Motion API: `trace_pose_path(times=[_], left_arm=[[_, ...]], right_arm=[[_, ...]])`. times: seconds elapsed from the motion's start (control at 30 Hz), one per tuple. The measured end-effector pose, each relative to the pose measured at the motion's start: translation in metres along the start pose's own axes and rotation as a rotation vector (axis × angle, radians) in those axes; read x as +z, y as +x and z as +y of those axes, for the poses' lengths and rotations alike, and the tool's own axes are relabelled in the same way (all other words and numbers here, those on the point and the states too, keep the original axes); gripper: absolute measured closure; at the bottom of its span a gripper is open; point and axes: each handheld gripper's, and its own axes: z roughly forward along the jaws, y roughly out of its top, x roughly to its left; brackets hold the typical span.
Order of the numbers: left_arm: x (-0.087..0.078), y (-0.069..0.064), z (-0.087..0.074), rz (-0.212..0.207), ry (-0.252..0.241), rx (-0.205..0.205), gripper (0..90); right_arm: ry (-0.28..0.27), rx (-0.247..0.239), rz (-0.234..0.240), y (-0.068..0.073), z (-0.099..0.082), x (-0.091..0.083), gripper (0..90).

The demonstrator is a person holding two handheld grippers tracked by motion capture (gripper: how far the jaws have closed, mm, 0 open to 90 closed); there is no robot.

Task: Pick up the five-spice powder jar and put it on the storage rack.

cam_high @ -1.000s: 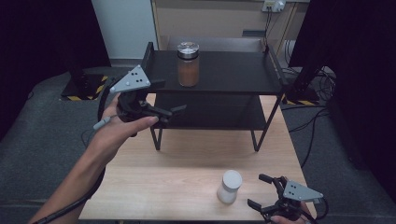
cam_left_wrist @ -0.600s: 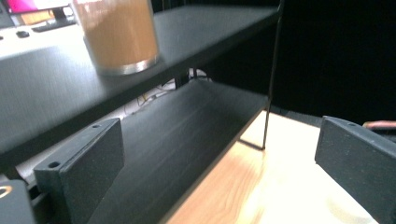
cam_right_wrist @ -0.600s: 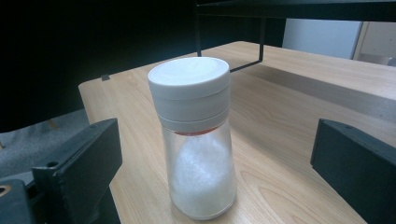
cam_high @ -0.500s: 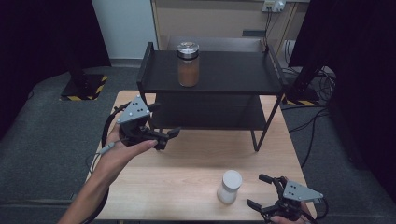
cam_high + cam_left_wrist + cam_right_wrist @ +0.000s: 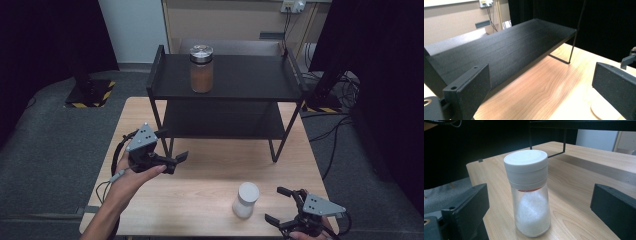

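A clear shaker with a white cap (image 5: 246, 200) (image 5: 530, 195), holding white grains, stands upright on the wooden table (image 5: 210, 170) near its front edge. My right gripper (image 5: 276, 205) (image 5: 541, 205) is just right of it, open, with a jaw on each side of the shaker and not touching it. My left gripper (image 5: 177, 162) (image 5: 539, 82) is open and empty, held low over the table's left half and pointing at the rack's lower shelf (image 5: 506, 52). On the top shelf of the black rack (image 5: 250, 80) stands a jar with brown contents and a metal lid (image 5: 201, 68).
The rack's thin legs (image 5: 282, 140) stand on the table's rear half. In the left gripper view the shaker's base (image 5: 602, 112) shows partly behind the right jaw. Grey floor, cables and dark curtains surround the table.
My left gripper has come down from top-shelf height and back toward the table's front left. The right gripper and the shaker have stayed put.
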Motion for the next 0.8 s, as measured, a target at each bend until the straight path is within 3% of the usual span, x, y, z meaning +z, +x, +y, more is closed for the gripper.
trace_pose_path(times=[0.2,0.47,0.67,0.8], left_arm=[[0.002,-0.001,-0.019,0.024,0.012,-0.005,0.7],[0.006,-0.002,-0.059,0.066,0.063,-0.041,0.8],[0.001,-0.003,-0.080,0.091,0.055,-0.076,1.0],[-0.002,-0.007,-0.087,0.104,0.058,-0.076,1.0]], right_arm=[[0.001,0.001,0.000,0.000,0.000,0.000,2.6],[0.000,-0.002,-0.004,0.000,0.000,-0.001,2.7],[0.007,0.000,0.002,0.000,0.000,0.001,2.7],[0.009,0.001,0.003,0.000,-0.001,0.002,2.6]])
